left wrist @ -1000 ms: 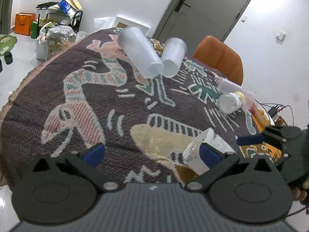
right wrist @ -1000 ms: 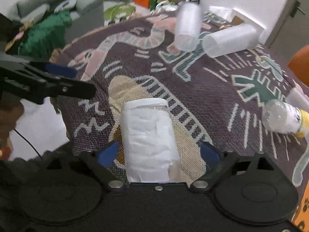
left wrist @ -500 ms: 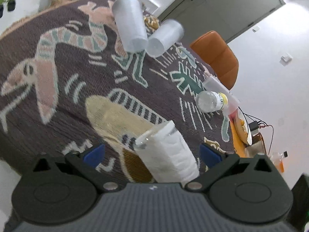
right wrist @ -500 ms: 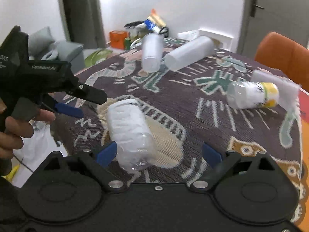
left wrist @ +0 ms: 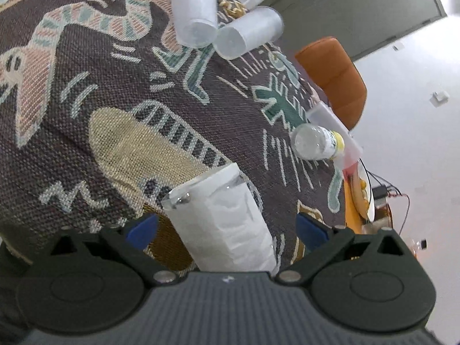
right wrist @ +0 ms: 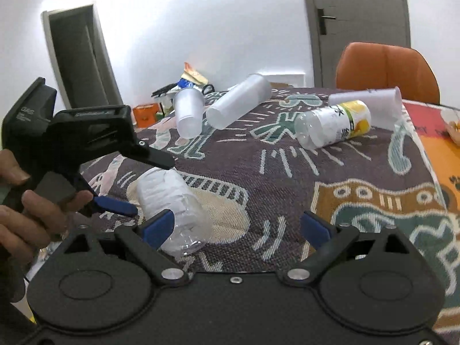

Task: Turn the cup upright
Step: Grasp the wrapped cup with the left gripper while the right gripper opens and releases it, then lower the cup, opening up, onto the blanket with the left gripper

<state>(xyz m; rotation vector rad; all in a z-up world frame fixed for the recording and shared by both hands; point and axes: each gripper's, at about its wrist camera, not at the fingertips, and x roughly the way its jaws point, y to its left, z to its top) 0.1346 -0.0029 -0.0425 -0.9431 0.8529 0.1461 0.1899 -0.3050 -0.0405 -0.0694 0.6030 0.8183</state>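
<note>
A clear cup stuffed with white paper (left wrist: 224,218) lies on its side on the patterned cloth (left wrist: 86,92). My left gripper (left wrist: 225,230) is open with the cup between its blue-tipped fingers, not touching. In the right wrist view the same cup (right wrist: 172,204) lies at lower left, and the left gripper (right wrist: 143,184) reaches around it from the left. My right gripper (right wrist: 237,227) is open and empty, with the cup by its left fingertip (right wrist: 156,227).
Two frosted cups (left wrist: 198,8) (left wrist: 247,36) lie on their sides at the far end of the table. A plastic bottle with a yellow label (left wrist: 316,145) lies to the right. An orange chair (left wrist: 333,77) stands behind the table. A plate (left wrist: 363,192) sits at the right edge.
My left gripper has moved in over the paper-filled cup, which now lies between its fingers. My right gripper has drawn back and turned right, so the cup has slid to its left fingertip.
</note>
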